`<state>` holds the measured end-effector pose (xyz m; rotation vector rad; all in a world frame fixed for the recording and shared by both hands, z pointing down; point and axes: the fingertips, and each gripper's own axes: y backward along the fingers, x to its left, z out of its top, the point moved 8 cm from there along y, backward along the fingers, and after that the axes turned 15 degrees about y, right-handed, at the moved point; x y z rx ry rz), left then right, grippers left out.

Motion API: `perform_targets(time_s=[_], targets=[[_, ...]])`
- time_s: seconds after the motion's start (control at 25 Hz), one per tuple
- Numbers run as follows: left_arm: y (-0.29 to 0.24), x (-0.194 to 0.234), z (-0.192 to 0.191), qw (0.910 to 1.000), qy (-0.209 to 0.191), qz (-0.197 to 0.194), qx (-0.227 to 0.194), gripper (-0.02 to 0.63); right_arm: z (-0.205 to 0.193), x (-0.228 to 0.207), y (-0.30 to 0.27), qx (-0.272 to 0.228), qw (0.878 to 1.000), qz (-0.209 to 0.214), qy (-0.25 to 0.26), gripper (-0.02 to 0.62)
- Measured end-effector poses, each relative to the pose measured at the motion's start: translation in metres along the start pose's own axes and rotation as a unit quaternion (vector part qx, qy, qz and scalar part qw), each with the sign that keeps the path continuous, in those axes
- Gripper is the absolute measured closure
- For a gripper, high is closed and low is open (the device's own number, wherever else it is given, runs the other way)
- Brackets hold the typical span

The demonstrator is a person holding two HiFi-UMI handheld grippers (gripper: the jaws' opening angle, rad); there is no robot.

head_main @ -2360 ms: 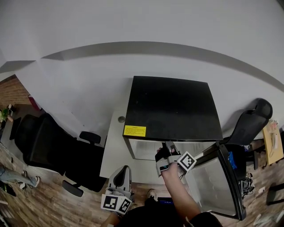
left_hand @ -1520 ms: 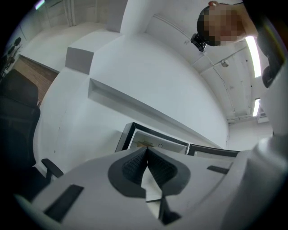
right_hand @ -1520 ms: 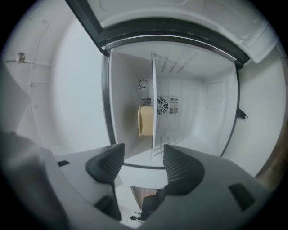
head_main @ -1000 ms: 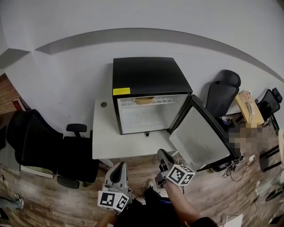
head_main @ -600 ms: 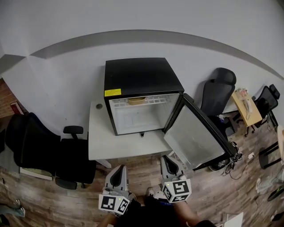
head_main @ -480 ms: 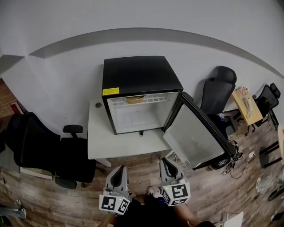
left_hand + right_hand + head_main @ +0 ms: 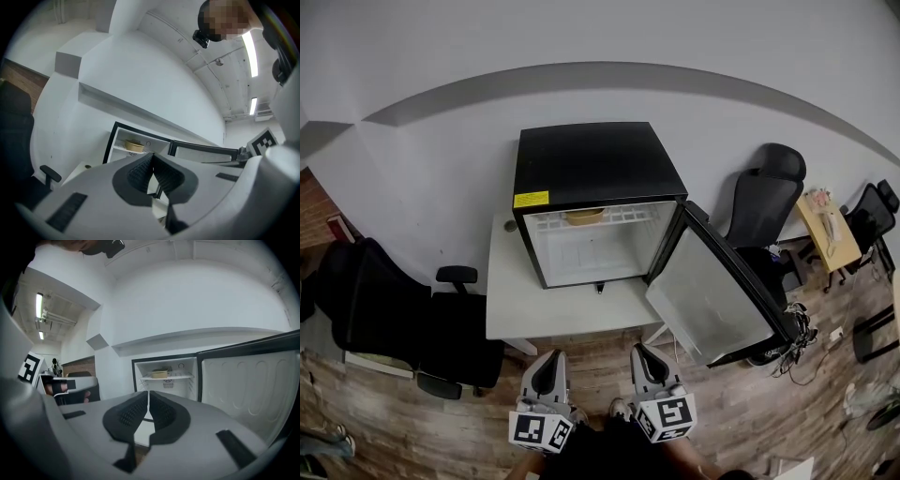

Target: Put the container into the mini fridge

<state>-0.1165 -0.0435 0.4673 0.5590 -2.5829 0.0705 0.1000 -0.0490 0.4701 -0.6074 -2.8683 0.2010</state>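
On the upper shelf point(image 7: 623, 216) of the mini fridge point(image 7: 595, 169), left of centre: container point(image 7: 583, 217), tan, shallow, upright. Fridge sits on a white table point(image 7: 511, 314) at the far wall, door point(image 7: 712, 300) swung wide open to the right. Both claws are near side, well apart from the table, aimed at the fridge: left gripper point(image 7: 548, 364) clenched, empty; right gripper point(image 7: 641, 356) clenched, empty. Black office chair point(image 7: 384, 300) left of the table, second chair point(image 7: 769, 192) far right.

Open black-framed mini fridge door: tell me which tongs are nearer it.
Right. The right tongs hang just left of the lower corner of the open black-framed door; the left tongs are farther left, in front of the white table.
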Motion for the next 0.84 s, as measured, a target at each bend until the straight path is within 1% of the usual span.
perform_targets(time_s=[0.28,0.84], targets=[[-0.005,0.004,0.001,0.9999,-0.008,0.011,0.004,0.598,0.001,0.001,-0.011,-0.01,1.0,0.011,-0.006,0.572],[-0.01,0.005,0.001,0.9999,-0.012,0.009,0.004,0.597,0.001,0.001,-0.018,-0.011,1.0,0.016,-0.004,0.574]])
